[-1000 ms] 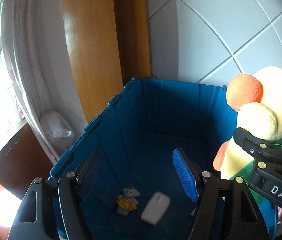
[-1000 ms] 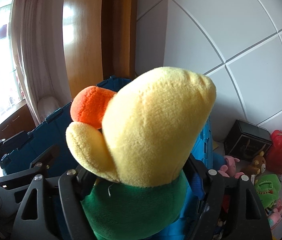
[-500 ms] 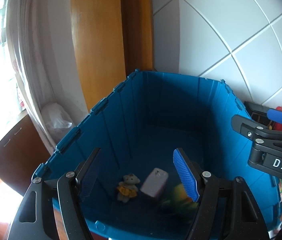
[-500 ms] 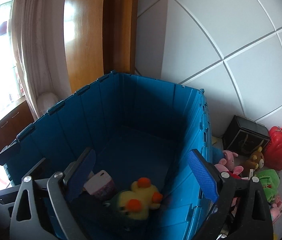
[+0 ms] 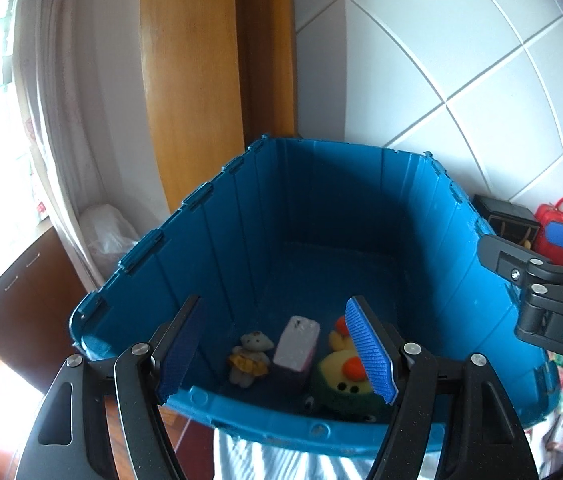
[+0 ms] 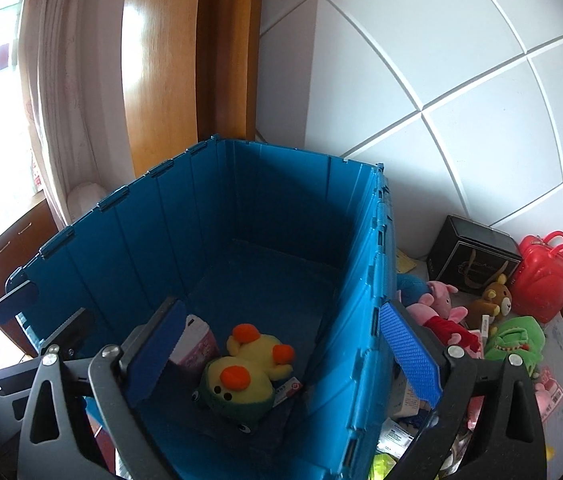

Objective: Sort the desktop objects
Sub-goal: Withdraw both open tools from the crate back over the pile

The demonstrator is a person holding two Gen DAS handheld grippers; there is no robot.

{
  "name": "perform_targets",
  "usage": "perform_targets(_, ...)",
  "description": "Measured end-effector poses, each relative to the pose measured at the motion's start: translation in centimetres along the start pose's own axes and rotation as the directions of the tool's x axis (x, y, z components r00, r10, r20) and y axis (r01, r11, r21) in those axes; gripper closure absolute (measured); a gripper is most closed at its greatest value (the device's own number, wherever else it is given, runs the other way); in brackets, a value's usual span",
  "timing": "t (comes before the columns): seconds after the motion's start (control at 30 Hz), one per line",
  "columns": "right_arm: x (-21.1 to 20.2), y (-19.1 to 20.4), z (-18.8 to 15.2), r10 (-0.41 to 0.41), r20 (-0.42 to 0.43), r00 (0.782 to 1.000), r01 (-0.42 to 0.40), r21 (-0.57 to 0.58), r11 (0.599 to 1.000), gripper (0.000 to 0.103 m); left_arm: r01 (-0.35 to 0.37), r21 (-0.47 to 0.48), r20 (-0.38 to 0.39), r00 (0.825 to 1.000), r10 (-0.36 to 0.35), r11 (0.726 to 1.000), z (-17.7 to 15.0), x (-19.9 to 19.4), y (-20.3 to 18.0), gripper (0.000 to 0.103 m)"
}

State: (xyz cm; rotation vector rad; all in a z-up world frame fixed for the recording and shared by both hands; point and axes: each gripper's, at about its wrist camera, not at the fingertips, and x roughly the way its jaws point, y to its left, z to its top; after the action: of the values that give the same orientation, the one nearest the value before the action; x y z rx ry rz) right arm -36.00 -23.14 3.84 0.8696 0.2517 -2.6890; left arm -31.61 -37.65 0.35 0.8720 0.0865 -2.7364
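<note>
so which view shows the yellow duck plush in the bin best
The right wrist view: the yellow duck plush lies fully visible on the blue bin floor. In the left wrist view, a blue finger pad covers part of it.

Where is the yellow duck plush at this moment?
The yellow duck plush lies on the floor of the blue crate, near its front right corner in the right wrist view, just right of the pink-and-white box.

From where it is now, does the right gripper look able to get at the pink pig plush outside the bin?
Probably yes. The right gripper is open and empty, and the pink pig plush lies uncovered on the table just outside the blue bin's right wall; only that wall stands between them.
</note>
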Motion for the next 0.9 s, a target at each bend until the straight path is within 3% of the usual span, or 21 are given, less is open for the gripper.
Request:
perform_targets(0.37, -7.0, -2.2, -4.3, 0.024, 0.056, 0.998, -0.024, 0.002, 1.0, 0.0, -0.011, -0.025, 0.039, 0.999, 0.012, 1.0, -3.8, -6.7, -2.0, 0.027)
perform_targets(0.9, -17.1, -11.4, -17.4, 0.034, 0.039, 0.999, -0.038, 0.086, 0.996, 0.0, -0.002, 0.006, 0.036, 0.999, 0.002, 1.0, -13.7, -16.7, -9.8, 0.026)
